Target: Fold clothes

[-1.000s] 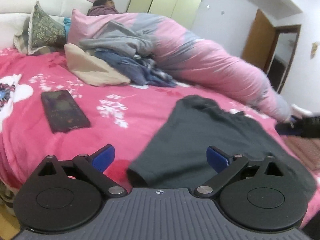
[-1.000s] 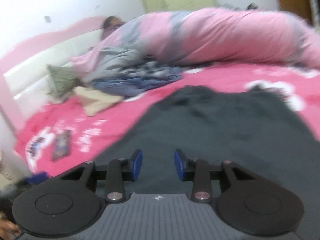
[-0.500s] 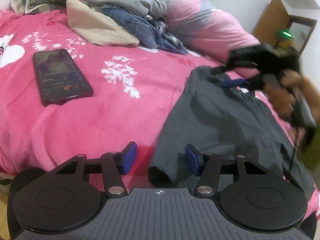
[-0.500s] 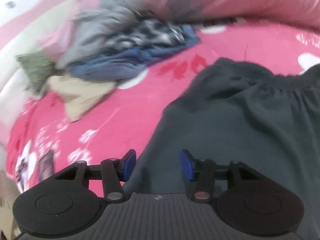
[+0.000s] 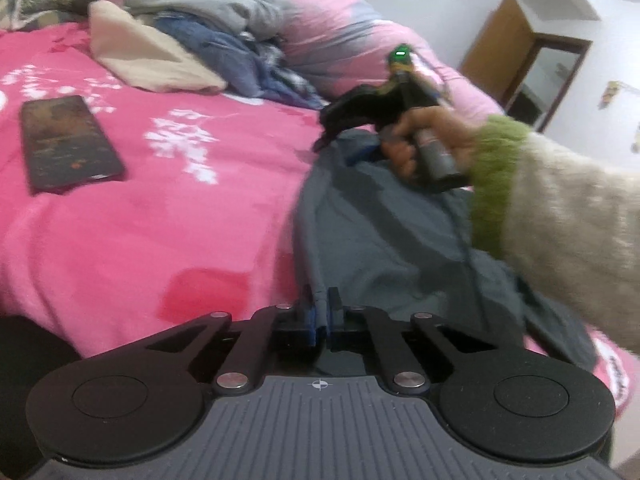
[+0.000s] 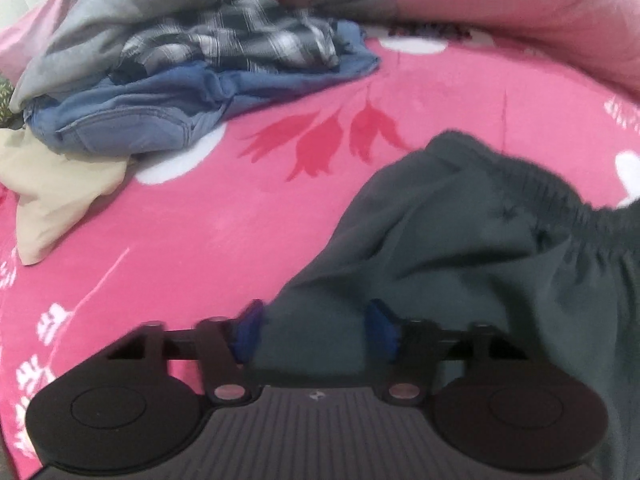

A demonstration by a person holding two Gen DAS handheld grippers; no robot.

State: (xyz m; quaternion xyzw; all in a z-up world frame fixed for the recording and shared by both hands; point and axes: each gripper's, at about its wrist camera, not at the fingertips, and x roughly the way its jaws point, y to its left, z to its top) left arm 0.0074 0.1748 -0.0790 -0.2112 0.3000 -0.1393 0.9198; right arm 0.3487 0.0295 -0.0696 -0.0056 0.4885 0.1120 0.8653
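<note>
Pink bed (image 5: 120,220), dark shorts (image 5: 380,232) in left gripper (image 5: 320,320).

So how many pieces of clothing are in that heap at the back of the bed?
4 that show: a gray top uppermost, a plaid shirt beside it, blue jeans underneath, and a beige garment at the near left. More may be buried beneath.

Soft, even room light, no hard shadows or glare. Both fisheye views bend at the rims, corners dark. Motion smears the right gripper (image 6: 314,326); far walls look hazy.
</note>
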